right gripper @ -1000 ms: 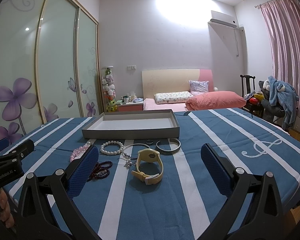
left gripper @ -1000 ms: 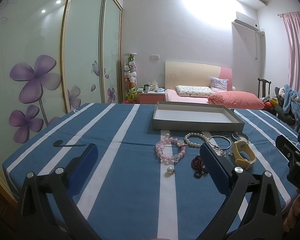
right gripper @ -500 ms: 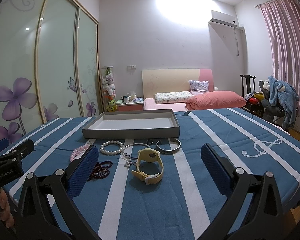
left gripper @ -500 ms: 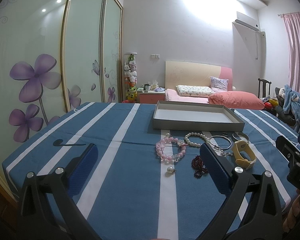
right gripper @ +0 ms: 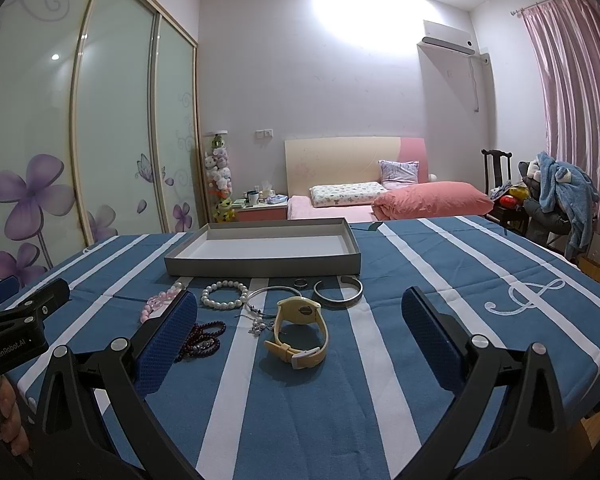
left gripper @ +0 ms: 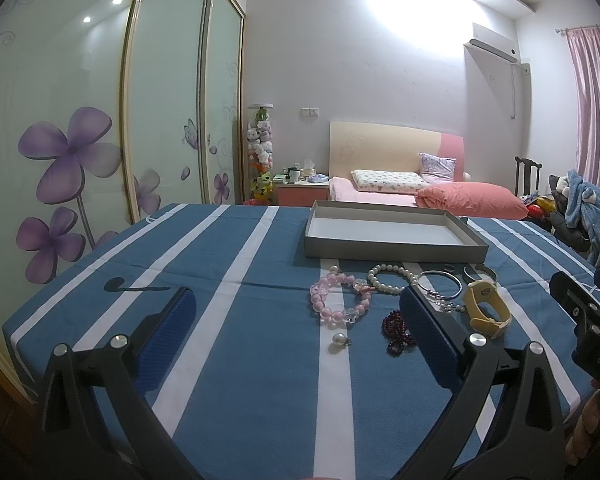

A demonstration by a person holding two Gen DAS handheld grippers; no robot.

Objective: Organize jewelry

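— Blue textured pads on both tools, and nothing between them. The left gripper (left gripper: pixel 296 320) has its fingers spread wide above the blue-and-white striped tablecloth (left gripper: pixel 228 360); the right gripper (right gripper: pixel 300 320) is just as wide and just as empty.

— So no pick has begun. What's closest?

— For the right one, the pale yellow rubber wristwatch (right gripper: pixel 298 330) lies straight ahead between its pads, standing on its strap edge. Just left of it is the dark red beaded bracelet (right gripper: pixel 204 338), partly hidden by the left-hand pad. For the left gripper, the single loose pearl bead (left gripper: pixel 339 339) sits nearest, with the pink glass-bead bracelet (left gripper: pixel 340 300) behind it.

— How would you go about it?

— I'd take the watch first: it's bulky and the band gives the pads something to pinch. Close across the strap, not over the face, and lift clear before travelling. The thin silver bangle (right gripper: pixel 270 294) and the open silver cuff (right gripper: pixel 339 292) lie flat, so they'd need a low, shallow approach. That little pearl could roll.

— And the container?

— The flat grey cardboard tray (right gripper: pixel 260 266) sits beyond the jewellery, white inside and holding nothing that I can see. The white pearl bracelet (right gripper: pixel 225 294) and small dark ring (right gripper: pixel 300 282) lie just in front of its near wall.
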